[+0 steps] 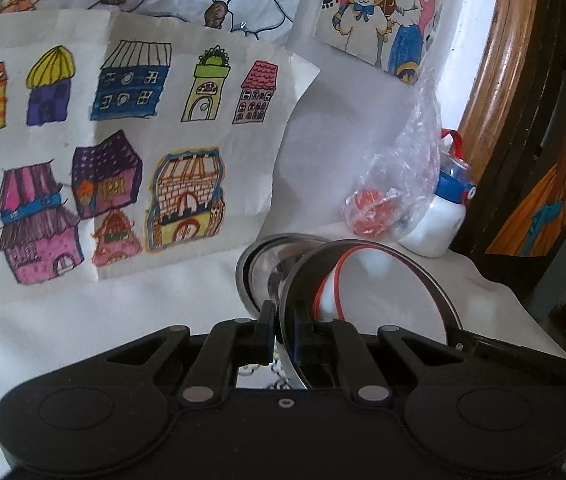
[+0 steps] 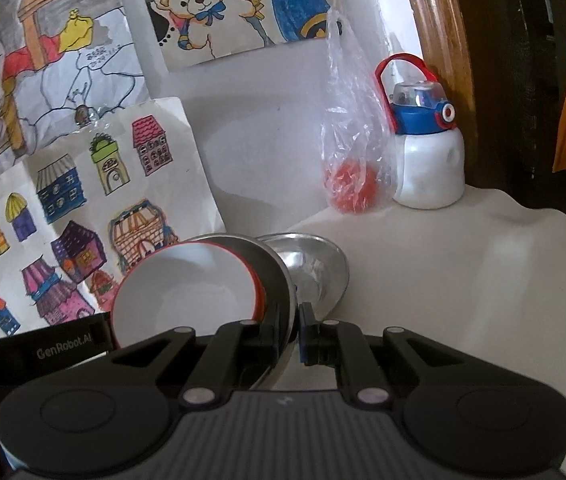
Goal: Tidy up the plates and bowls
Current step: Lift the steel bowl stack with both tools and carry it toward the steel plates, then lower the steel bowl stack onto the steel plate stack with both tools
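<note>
My left gripper [image 1: 283, 330] is shut on the near rim of a steel plate [image 1: 435, 280] that carries a white bowl with a red rim [image 1: 379, 284]. My right gripper [image 2: 289, 334] is shut on the opposite rim of the same steel plate [image 2: 279, 280], with the white bowl [image 2: 183, 288] resting in it. The plate and bowl are tilted and held above the white table [image 2: 463, 280]. A second steel bowl [image 1: 259, 264] stands just behind, also in the right wrist view [image 2: 315, 268].
A white bottle with blue cap and red handle [image 2: 427, 152] and a clear plastic bag holding something red [image 2: 351, 168] stand at the back by the wall. Children's drawings [image 1: 103, 140] hang behind. A dark wooden frame [image 1: 523, 120] borders the right.
</note>
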{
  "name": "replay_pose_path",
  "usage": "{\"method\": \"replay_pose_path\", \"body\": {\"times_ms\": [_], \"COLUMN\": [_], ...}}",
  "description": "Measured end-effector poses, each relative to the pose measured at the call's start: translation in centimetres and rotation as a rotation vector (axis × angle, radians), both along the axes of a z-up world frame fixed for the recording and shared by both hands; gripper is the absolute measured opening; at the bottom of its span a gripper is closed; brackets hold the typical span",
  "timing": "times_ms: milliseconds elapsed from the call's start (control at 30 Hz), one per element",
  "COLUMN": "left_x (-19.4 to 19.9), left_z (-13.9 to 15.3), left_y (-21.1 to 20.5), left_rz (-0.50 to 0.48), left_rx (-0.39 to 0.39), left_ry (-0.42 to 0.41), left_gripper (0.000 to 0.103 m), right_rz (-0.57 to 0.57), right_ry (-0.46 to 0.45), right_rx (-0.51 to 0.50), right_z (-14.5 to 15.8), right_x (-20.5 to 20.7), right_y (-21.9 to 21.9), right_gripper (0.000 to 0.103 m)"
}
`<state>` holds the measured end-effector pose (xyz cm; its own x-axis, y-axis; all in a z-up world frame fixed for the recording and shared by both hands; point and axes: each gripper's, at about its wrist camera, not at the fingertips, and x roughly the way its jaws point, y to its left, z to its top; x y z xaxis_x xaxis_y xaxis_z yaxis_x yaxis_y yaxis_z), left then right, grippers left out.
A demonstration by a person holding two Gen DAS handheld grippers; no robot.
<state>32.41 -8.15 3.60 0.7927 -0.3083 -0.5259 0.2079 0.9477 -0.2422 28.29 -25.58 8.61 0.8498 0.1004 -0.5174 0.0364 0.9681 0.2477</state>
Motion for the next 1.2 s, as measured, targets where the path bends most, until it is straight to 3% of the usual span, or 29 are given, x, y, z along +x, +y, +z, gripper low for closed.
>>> {"method": "replay_pose_path", "body": {"times_ms": [367,1200], "left_x": [4.1,8.8], "left_z": [-0.6,-2.0], "left_y": [-0.5,-1.7], "left_rz": [0.015,0.020], "left_rx": [0.012,0.014], "left_ry": [0.007,0.068], "left_gripper": [0.006,0.006], "right_rz": [0.004,-0.014], "right_ry": [0.017,0.074], "right_rx": [0.001,-0.015], "right_z": [-0.6,-1.9], "right_x": [3.8,8.2], "right_y": [-0.2,-1.1], "right_gripper": [0.011,0.011]}}
